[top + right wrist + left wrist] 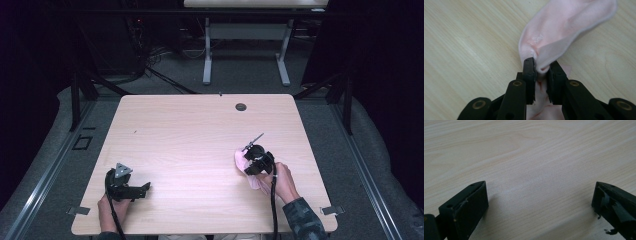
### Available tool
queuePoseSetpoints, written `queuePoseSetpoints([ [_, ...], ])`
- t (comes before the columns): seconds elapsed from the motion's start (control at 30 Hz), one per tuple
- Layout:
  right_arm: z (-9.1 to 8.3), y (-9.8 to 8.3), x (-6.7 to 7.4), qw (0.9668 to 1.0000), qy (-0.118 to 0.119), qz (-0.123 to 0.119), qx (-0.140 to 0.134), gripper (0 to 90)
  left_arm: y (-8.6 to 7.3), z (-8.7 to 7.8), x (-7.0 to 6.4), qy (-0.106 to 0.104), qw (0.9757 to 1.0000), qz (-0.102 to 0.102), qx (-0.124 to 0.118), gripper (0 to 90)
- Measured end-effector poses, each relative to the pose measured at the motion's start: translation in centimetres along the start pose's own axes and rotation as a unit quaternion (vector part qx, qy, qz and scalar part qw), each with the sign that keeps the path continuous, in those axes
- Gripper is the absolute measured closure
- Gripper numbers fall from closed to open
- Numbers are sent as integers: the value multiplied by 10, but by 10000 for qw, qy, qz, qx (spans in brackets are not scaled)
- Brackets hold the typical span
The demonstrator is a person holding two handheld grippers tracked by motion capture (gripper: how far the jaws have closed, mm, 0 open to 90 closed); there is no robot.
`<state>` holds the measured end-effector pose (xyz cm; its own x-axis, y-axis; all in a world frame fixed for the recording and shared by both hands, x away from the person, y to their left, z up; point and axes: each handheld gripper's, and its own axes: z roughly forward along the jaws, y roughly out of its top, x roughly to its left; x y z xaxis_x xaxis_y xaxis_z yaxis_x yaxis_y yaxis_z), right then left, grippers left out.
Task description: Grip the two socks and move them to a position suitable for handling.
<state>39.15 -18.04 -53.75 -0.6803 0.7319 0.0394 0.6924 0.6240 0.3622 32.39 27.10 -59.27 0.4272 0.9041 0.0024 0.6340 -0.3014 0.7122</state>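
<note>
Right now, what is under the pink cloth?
The wooden table lies under the cloth, bare around it. The right gripper pinches a fold. Whatever sits beneath the cloth is covered.

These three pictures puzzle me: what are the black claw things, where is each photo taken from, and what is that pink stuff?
A person at a pale wooden table holds a black hand-held gripper in each hand. The wide picture comes from a camera overhead; each close-up comes from a camera riding on one gripper. The left gripper rests on bare wood, its fingers spread wide and holding nothing. The right gripper has its fingers pinched on a fold of a soft pink cloth, which lies on the table beside that hand.
</note>
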Motion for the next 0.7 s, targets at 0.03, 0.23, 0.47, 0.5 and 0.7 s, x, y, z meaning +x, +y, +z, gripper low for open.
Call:
queuePoseSetpoints([
  [0.03,-9,1,3,9999,19,2,-144,776,0,0,0,0,10000,4,6,6],
  [0.23,-31,5,11,9991,27,-123,-404,773,0,0,0,4,10000,4,3,6],
  [0.47,-50,11,38,9972,243,-472,-533,769,0,0,0,0,10000,0,2,6],
  [0.5,-51,12,43,9966,264,-533,-569,769,0,0,0,6,10000,5,4,6],
  [0.7,-60,15,74,9925,517,-924,-614,767,0,0,0,1,10000,0,0,6],
])
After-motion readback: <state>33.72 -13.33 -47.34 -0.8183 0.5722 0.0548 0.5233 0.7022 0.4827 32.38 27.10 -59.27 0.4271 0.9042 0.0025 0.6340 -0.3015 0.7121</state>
